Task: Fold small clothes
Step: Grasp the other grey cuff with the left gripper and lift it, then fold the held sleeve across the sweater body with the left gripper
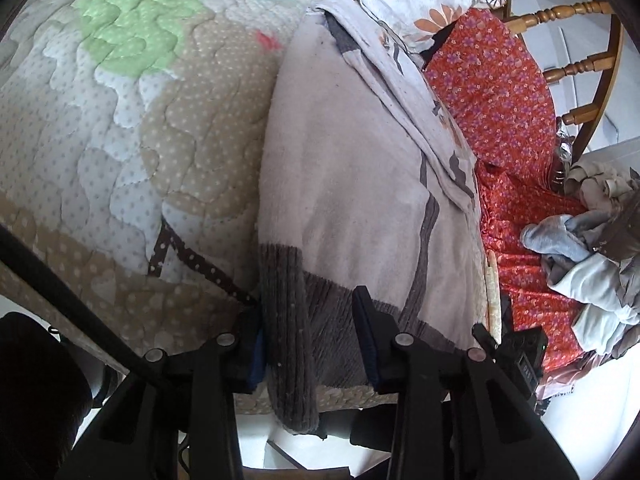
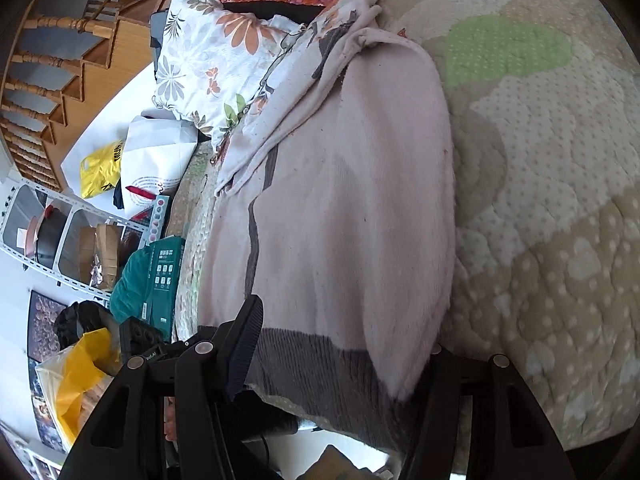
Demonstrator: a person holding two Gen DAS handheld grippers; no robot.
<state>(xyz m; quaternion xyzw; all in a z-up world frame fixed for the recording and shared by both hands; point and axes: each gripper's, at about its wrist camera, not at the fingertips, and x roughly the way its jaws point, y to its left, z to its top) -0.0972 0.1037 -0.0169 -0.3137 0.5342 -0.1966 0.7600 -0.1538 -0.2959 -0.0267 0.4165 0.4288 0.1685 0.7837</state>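
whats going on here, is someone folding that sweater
Yes, a person with a gripper in each hand is working on a pale pink sweater with a grey ribbed hem, laid on a quilted bedspread. The left gripper and right gripper both sit open at the hem with the hem fabric between their fingers. More clothes lie piled off to the side.
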